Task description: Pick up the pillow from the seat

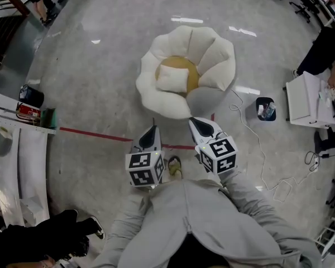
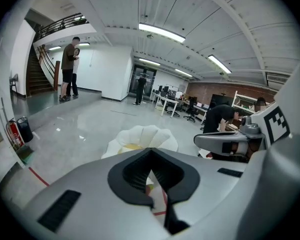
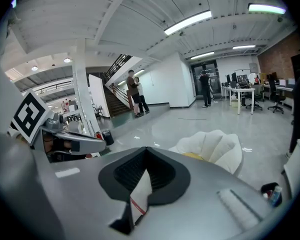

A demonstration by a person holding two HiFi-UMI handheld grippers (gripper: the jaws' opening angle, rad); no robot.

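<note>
A white pillow [image 1: 172, 79] lies on the yellow middle of a white flower-shaped seat [image 1: 215, 60] that stands on the grey floor ahead of me. My left gripper [image 1: 153, 127] and right gripper [image 1: 194, 120] are side by side just short of the seat's near edge, both pointing at it and touching nothing. Both have their jaws together with nothing between them. In the left gripper view the seat [image 2: 146, 135] rises beyond the shut left gripper [image 2: 150, 150]. The right gripper view shows the seat [image 3: 213, 144] to the right of the shut right gripper [image 3: 146, 150].
A red floor line [image 1: 97, 134] runs under the grippers. A dark bin [image 1: 265, 109], a white cable [image 1: 261, 152] and a white box [image 1: 303, 100] lie to the right. A shelf unit [image 1: 19, 149] stands at left. A person's shoes [image 1: 81, 233] show at lower left.
</note>
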